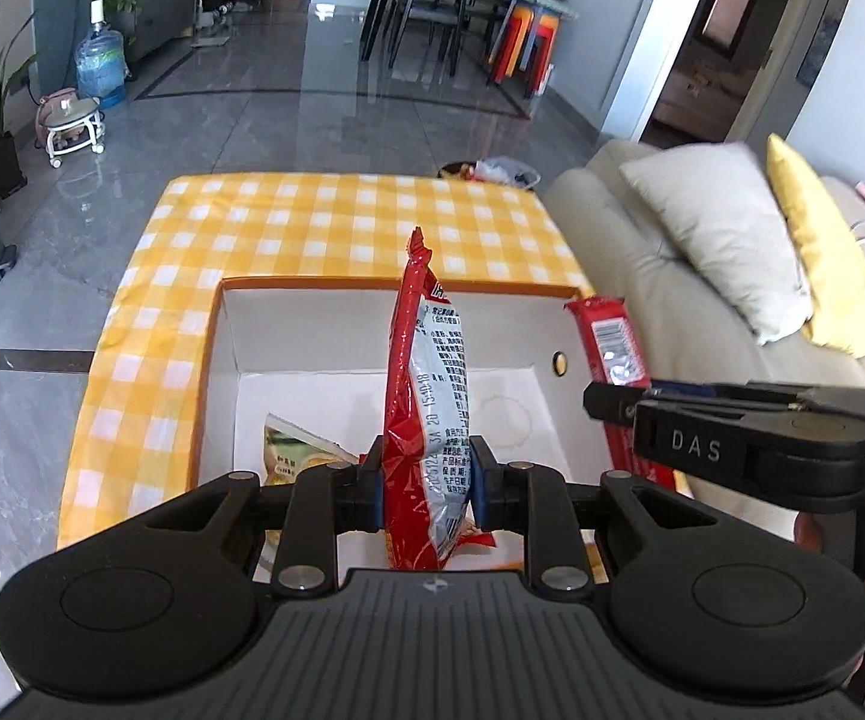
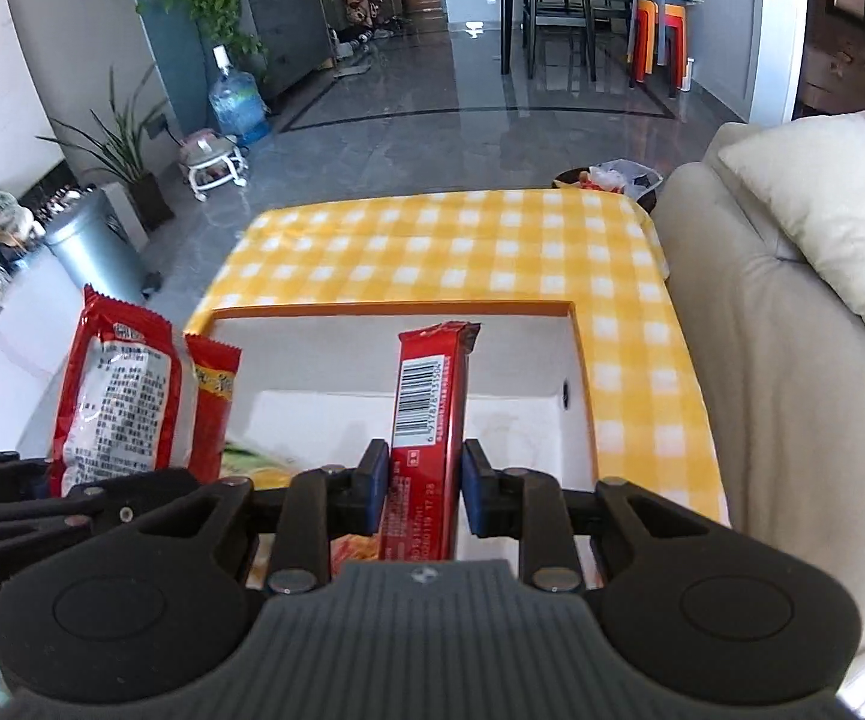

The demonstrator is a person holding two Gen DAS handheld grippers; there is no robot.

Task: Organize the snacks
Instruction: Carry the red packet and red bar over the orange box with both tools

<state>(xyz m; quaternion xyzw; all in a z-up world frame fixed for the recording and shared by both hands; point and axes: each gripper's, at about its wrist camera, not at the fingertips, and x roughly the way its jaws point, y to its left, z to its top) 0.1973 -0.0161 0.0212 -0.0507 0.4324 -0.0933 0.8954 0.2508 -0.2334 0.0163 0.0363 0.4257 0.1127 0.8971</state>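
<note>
Red snack bag (image 1: 426,396) clamped upright in left gripper (image 1: 426,480).

The red snack bag (image 1: 426,396) was glossy, crinkled foil-like plastic; the red snack bar (image 2: 429,396) at three o'clock wore smooth shiny wrapper. The box (image 1: 372,324) looked matt white cardboard. The checked tablecloth (image 1: 336,222) seemed soft cloth. The floor (image 1: 312,114) at twelve o'clock was polished, reflective tile.
</note>
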